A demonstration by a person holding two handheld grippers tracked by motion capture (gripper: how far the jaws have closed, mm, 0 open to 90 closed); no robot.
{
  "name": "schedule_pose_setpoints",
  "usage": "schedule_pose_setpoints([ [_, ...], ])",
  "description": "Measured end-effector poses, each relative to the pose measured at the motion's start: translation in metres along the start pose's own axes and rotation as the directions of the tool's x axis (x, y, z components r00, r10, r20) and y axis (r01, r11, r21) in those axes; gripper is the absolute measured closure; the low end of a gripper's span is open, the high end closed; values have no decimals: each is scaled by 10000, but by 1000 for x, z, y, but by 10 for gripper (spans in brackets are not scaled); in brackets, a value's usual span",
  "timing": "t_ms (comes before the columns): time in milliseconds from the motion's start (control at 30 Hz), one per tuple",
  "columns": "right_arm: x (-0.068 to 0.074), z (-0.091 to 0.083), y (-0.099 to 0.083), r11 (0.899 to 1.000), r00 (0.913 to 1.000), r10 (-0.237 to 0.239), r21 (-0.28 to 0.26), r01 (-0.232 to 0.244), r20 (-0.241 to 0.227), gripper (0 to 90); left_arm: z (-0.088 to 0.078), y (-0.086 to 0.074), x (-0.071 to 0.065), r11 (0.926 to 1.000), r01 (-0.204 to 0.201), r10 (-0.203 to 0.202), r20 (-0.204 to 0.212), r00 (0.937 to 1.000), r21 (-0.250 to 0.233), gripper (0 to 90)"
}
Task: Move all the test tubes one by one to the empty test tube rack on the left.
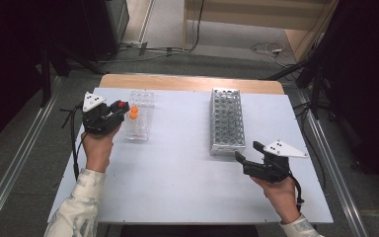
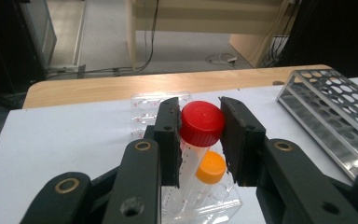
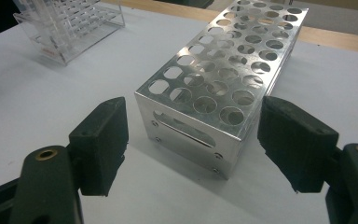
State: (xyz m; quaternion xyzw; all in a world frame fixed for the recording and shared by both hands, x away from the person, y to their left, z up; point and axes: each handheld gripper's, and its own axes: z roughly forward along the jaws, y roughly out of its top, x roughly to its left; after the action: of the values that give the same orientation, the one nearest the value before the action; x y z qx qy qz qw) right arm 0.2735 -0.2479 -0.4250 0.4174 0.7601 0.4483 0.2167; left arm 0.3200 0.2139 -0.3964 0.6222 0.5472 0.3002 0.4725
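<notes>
red-capped tube (image 2: 201, 123) clamped in left gripper (image 2: 200, 140), just above clear rack (image 2: 144, 105).

tube's red cap sits btwn the two black pads, both pressing on it; clear body w/ red markings hangs tilted down toward the rack, beside an orange-capped tube (image 2: 211, 168) standing in the rack. in high view, left gripper (image 1: 120, 109) is at the rack's (image 1: 139, 129) left edge, two orange caps (image 1: 133, 112) showing in it, at table's (image 1: 177, 168) left side. metal rack (image 1: 226, 120) w/ rows of round holes lies right of centre, well apart from clear one. right gripper (image 1: 249, 153) rests near its front end, fingers wide apart, holding nothing; near corner of metal rack (image 3: 214, 84) sits just ahead, btwn the pads but not touched.
</notes>
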Motion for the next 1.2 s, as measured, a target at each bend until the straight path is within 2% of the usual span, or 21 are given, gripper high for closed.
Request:
schedule_pose_setpoints([
  [100, 0, 0, 0, 10000, 10000, 4, 12, -4, -24, 232, 2, -3, 0, 9999, -122, 123, -158, 9998, 63, 693],
  [433, 0, 0, -1, 10000, 10000, 27, 49, -27, -24, 232, 11, -16, 0, 9996, -28, 35, -238, 9997, 295, 691],
  [833, 1, 0, -1, 10000, 10000, 16, 40, -16, -27, 233, 12, -17, -1, 9995, 6, 2, -226, 9997, 318, 685],
  [1200, 0, 0, -1, 10000, 10000, 53, 51, -53, -2, 233, 8, -16, -3, 9996, 0, 6, -202, 9998, 288, 570],
])
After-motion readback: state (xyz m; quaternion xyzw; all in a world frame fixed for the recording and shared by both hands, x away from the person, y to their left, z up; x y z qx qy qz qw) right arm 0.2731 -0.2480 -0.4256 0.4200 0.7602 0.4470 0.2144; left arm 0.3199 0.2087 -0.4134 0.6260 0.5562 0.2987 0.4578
